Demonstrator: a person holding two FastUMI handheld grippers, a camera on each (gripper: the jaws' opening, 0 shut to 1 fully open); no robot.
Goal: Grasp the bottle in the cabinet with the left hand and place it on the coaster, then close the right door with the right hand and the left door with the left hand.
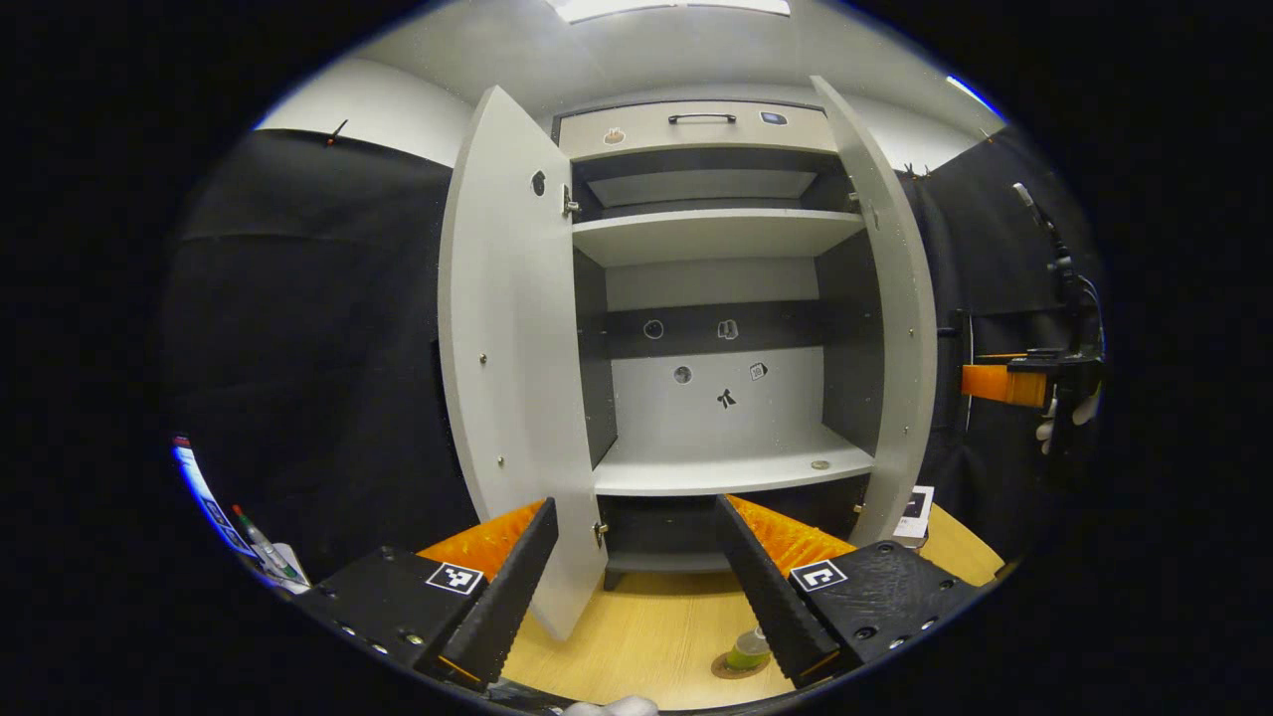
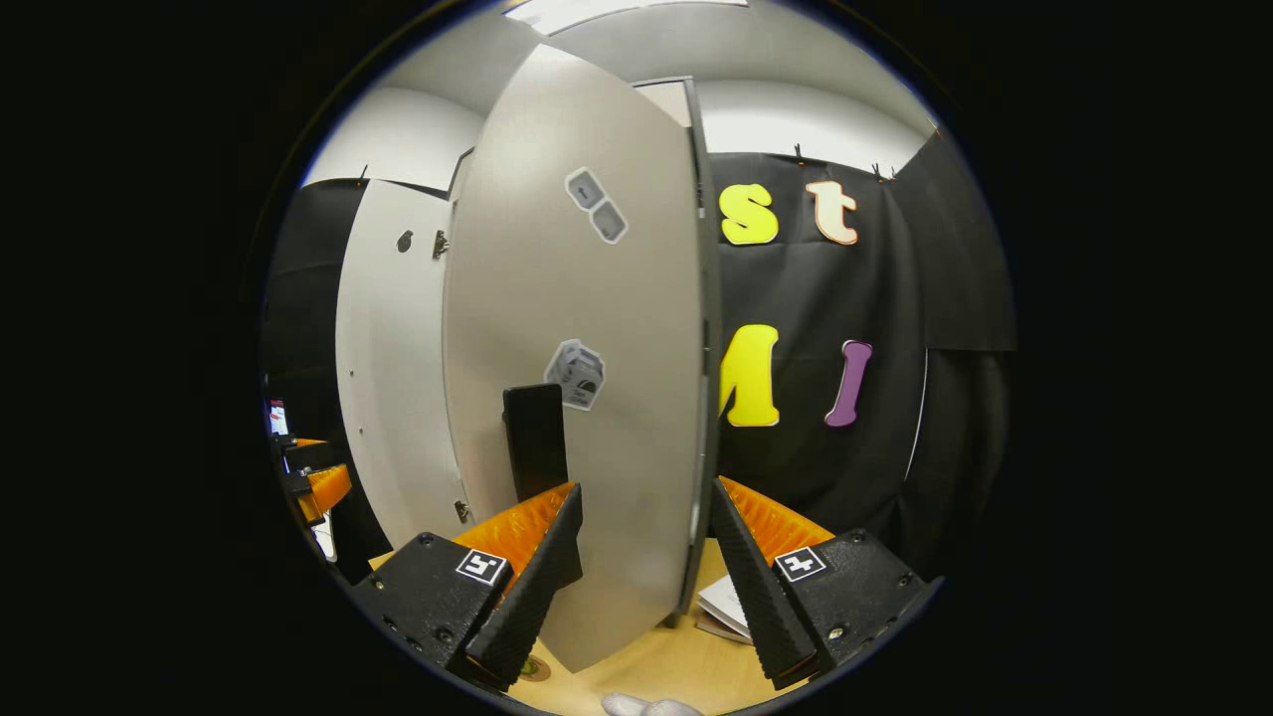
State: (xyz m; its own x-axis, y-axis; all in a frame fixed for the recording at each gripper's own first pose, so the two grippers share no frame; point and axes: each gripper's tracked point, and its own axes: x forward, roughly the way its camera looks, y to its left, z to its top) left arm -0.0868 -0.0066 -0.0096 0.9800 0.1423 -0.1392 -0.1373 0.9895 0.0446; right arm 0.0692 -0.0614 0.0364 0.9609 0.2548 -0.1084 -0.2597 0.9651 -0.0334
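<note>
The white cabinet (image 1: pixel 716 234) stands with both doors open and its shelves bare. A small green bottle (image 1: pixel 748 649) stands on the round coaster (image 1: pixel 731 669) on the wooden table, just beside my left gripper's right finger. My left gripper (image 1: pixel 635 502) is open and holds nothing, facing the cabinet from in front of the left door (image 1: pixel 507 378). The right door (image 2: pixel 587 348), with its black handle (image 2: pixel 535 438), stands close in front of my right gripper (image 2: pixel 645 485), which is open. The door's free edge falls between its fingers. The right gripper (image 1: pixel 1004 384) also shows past the right door (image 1: pixel 900 328).
A small round item (image 1: pixel 819 464) lies on the lower shelf. A card (image 1: pixel 917 507) stands on the table by the right door, and a booklet (image 2: pixel 726 605) lies near it. Pens (image 1: pixel 264 547) sit at the far left. The left gripper (image 2: pixel 316 489) shows beyond the left door (image 2: pixel 388 368).
</note>
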